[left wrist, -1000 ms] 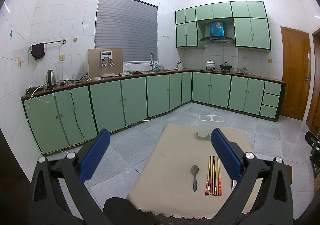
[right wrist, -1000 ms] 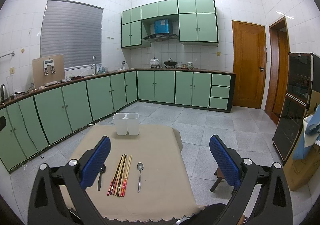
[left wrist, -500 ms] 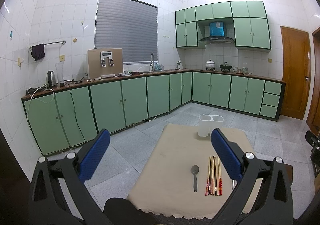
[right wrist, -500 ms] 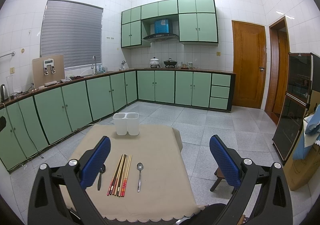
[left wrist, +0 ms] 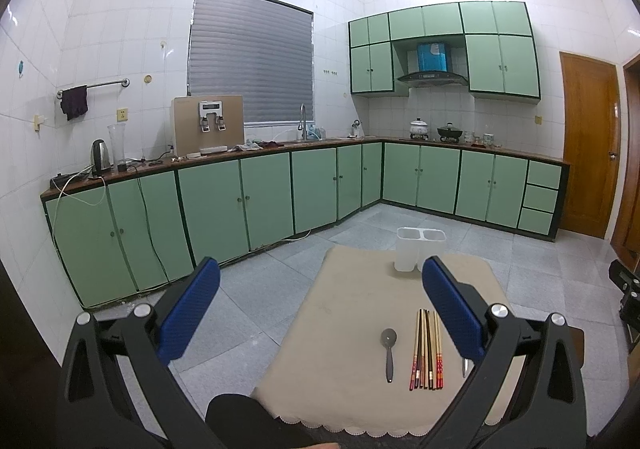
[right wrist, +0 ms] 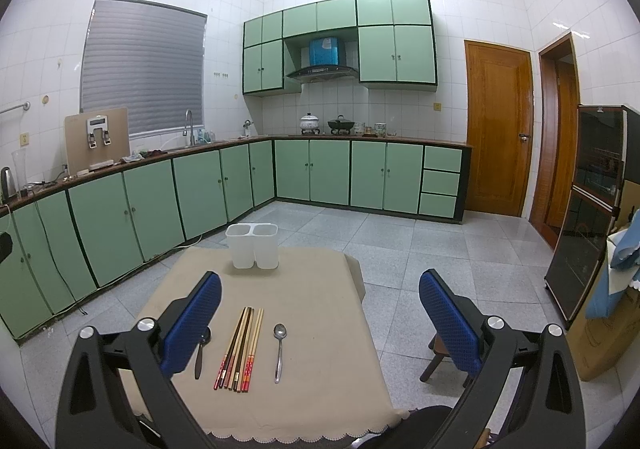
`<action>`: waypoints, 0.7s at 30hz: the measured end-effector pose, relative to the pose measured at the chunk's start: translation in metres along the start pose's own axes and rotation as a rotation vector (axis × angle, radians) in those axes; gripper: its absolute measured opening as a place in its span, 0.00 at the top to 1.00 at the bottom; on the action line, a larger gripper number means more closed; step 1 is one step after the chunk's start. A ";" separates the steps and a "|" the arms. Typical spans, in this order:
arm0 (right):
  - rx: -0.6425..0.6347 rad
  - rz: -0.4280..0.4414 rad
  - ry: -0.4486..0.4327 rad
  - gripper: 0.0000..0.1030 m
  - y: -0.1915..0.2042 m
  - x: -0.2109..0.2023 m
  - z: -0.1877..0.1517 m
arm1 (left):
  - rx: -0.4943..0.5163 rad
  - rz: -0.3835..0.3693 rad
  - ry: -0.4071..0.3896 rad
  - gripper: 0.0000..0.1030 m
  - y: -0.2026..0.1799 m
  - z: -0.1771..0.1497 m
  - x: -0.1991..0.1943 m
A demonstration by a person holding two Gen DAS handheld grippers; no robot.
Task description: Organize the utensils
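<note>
A low table with a beige cloth (left wrist: 344, 313) (right wrist: 316, 301) holds several chopsticks (left wrist: 427, 349) (right wrist: 240, 349) laid side by side. A dark spoon (left wrist: 388, 351) (right wrist: 200, 349) lies left of them and a silver spoon (right wrist: 279, 349) lies right, its handle tip showing in the left wrist view (left wrist: 465, 363). A white two-compartment utensil holder (left wrist: 420, 249) (right wrist: 252, 245) stands at the table's far edge. My left gripper (left wrist: 320, 281) and right gripper (right wrist: 320, 289) are both open and empty, held above the table's near side.
Green kitchen cabinets (right wrist: 200, 193) line the walls beyond a grey tiled floor. A small wooden stool (right wrist: 440, 353) stands right of the table. A dark glass cabinet (right wrist: 592, 209) and a cardboard box (right wrist: 608, 329) are at the far right.
</note>
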State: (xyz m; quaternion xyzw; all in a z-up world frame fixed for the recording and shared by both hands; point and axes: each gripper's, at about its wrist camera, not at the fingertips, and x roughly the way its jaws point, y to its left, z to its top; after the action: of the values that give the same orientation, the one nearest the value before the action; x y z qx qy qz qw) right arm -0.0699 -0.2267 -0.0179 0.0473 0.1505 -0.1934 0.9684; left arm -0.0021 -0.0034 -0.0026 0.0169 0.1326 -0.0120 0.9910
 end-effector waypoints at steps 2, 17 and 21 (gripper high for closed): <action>-0.002 -0.001 0.002 0.06 -0.001 0.003 -0.002 | 0.002 -0.009 0.011 0.05 0.000 -0.002 0.003; 0.003 0.132 0.344 0.29 0.004 0.136 -0.099 | 0.020 -0.181 0.441 0.05 -0.022 -0.113 0.151; -0.001 0.167 0.445 0.43 0.012 0.177 -0.133 | 0.043 -0.218 0.486 0.05 -0.041 -0.148 0.182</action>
State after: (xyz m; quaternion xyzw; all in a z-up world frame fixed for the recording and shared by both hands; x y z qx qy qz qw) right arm 0.0547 -0.2593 -0.1989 0.1007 0.3561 -0.0975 0.9239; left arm 0.1331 -0.0423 -0.1944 0.0257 0.3676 -0.1169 0.9223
